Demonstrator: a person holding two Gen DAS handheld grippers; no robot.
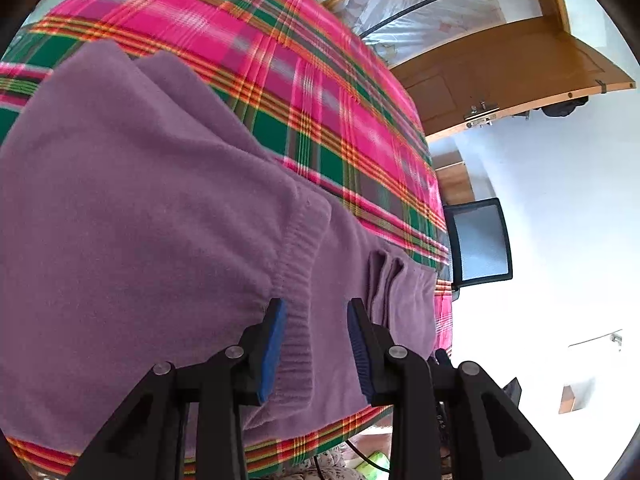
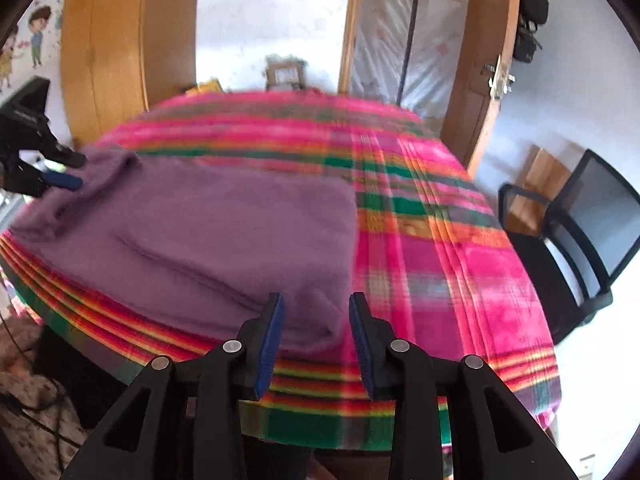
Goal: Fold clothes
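A purple knit sweater (image 1: 140, 208) lies partly folded on the table's pink and green plaid cloth (image 1: 280, 60). My left gripper (image 1: 315, 304) hovers open over a ribbed cuff (image 1: 298, 248) near the sweater's edge, and the knit lies flat between its blue pads. The right wrist view is blurred by motion. There the sweater (image 2: 208, 232) covers the left half of the plaid cloth (image 2: 440, 248). My right gripper (image 2: 315, 300) stands open above the sweater's near right corner, gripping nothing. The left gripper (image 2: 78, 170) shows at the sweater's far left end.
A black office chair (image 2: 580, 240) stands right of the table, also seen as the chair (image 1: 478, 240) past the table edge. A wooden door (image 1: 500, 68) hangs open behind. A wardrobe (image 2: 108, 52) and a cardboard box (image 2: 286, 74) sit beyond the table's far side.
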